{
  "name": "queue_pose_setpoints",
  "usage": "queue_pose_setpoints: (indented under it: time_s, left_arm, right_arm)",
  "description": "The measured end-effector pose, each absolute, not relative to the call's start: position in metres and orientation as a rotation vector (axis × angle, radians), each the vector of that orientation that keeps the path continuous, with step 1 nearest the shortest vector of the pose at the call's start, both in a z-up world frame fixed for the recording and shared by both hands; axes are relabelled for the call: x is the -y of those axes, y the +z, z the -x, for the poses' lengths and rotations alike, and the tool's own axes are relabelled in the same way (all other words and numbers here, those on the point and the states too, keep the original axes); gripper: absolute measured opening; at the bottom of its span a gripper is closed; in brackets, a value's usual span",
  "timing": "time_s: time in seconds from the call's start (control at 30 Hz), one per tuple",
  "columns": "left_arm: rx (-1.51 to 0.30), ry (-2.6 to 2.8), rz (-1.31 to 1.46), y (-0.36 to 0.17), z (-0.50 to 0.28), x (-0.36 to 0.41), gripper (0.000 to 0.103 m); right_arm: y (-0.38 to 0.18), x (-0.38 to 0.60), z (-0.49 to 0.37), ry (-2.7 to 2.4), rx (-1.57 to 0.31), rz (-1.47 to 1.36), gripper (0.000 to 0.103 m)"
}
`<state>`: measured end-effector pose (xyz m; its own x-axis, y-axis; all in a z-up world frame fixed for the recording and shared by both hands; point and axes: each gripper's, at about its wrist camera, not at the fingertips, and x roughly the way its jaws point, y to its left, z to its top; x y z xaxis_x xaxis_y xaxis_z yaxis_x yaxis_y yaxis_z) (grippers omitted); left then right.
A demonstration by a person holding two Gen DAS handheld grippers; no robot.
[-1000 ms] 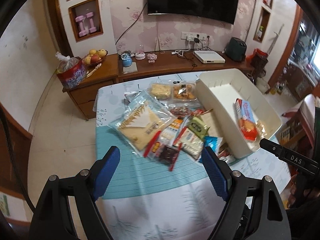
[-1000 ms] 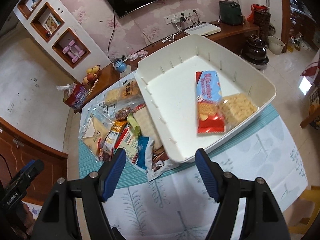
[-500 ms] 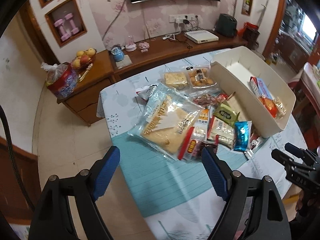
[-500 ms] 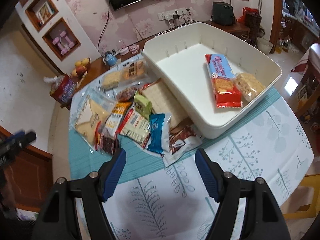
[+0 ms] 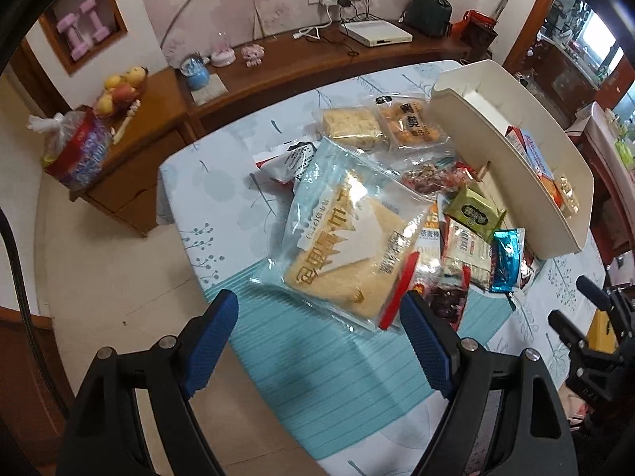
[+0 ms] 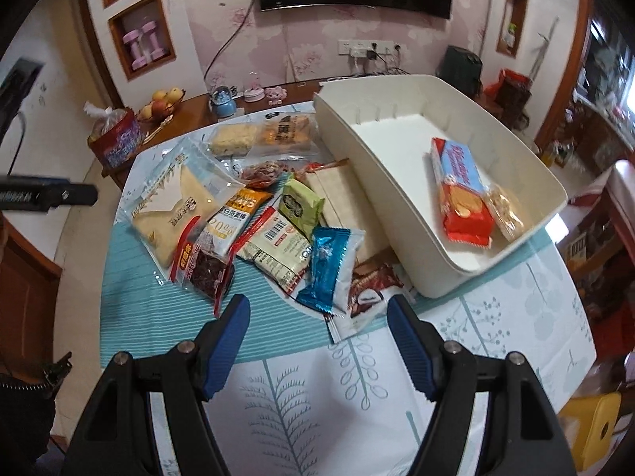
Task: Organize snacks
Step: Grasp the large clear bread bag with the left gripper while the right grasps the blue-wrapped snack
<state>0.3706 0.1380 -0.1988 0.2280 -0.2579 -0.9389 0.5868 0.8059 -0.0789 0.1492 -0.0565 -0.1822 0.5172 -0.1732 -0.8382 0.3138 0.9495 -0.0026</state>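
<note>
Several snack packs lie in a heap on the table beside a white bin [image 6: 397,182] [image 5: 468,119]. Inside the bin are a red and blue biscuit pack [image 6: 460,190] and a clear bag of crackers [image 6: 504,210]. A large clear bread bag [image 5: 349,242] [image 6: 170,202] is the leftmost pack. My left gripper [image 5: 317,317] hovers open just in front of it, nothing between its fingers. My right gripper [image 6: 317,321] stands open above a blue foil pack [image 6: 329,265] and a brown chocolate wrapper [image 6: 369,289].
The table carries a teal and white leaf-print cloth [image 6: 278,396]. A wooden sideboard [image 5: 278,67] behind holds a fruit bowl [image 5: 123,87], a wrapped tin [image 5: 75,146] and a white box. The table's left edge drops to the floor [image 5: 99,277]. A yellow stool [image 6: 595,424] stands right.
Both grippers have swung left and sunk nearer the snack heap. The bread bag now fills the left view's centre; the bin has slid right in both views. Jaws kept their width.
</note>
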Motion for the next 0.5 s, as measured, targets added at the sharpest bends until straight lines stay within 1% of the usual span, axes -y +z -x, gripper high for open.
queue_pose_setpoints:
  time_s: [0.23, 0.5]
  left_arm:
    - [-1.259, -0.717, -0.328, -0.220, -0.405, -0.127, 0.083]
    - [-1.387, -0.795, -0.405, -0.262, -0.435, -0.105, 0.083]
  right_arm:
    - [-0.200, 0.048, -0.162, -0.270, -1.015, -0.080, 0.072]
    - [-0.218, 0.048, -0.173, -0.269, -1.047, -0.050, 0.072]
